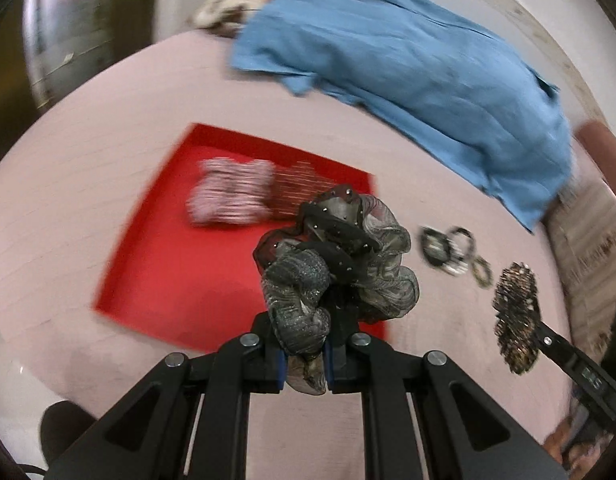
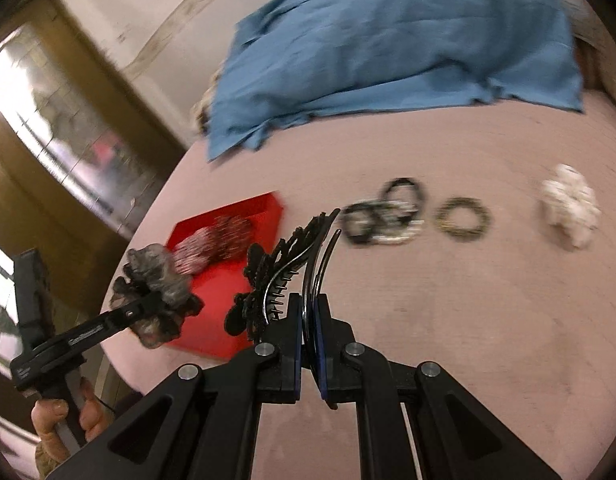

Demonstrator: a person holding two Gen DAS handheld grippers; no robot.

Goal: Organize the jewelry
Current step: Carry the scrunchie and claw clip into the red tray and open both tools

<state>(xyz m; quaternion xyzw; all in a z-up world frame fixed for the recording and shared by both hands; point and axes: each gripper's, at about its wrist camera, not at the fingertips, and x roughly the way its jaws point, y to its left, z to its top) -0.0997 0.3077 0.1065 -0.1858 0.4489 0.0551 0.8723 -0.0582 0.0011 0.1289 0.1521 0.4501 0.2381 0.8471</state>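
Note:
My left gripper (image 1: 303, 354) is shut on a grey-black frilly scrunchie (image 1: 336, 256) and holds it above the near edge of a red tray (image 1: 167, 264). The tray holds a pink-white striped scrunchie (image 1: 231, 196) and a darker striped one (image 1: 299, 190). My right gripper (image 2: 310, 320) is shut on a black lace hair clip (image 2: 283, 268), held above the pink surface right of the tray (image 2: 211, 336). That clip shows in the left wrist view (image 1: 516, 320). The left gripper with its scrunchie (image 2: 155, 280) shows in the right wrist view.
Several dark bangles (image 2: 384, 212), a gold bangle (image 2: 464, 218) and a white scrunchie (image 2: 570, 210) lie on the pink surface (image 2: 448, 320). A blue cloth (image 2: 388, 52) lies at the back. A cabinet with glass (image 2: 47, 120) stands left.

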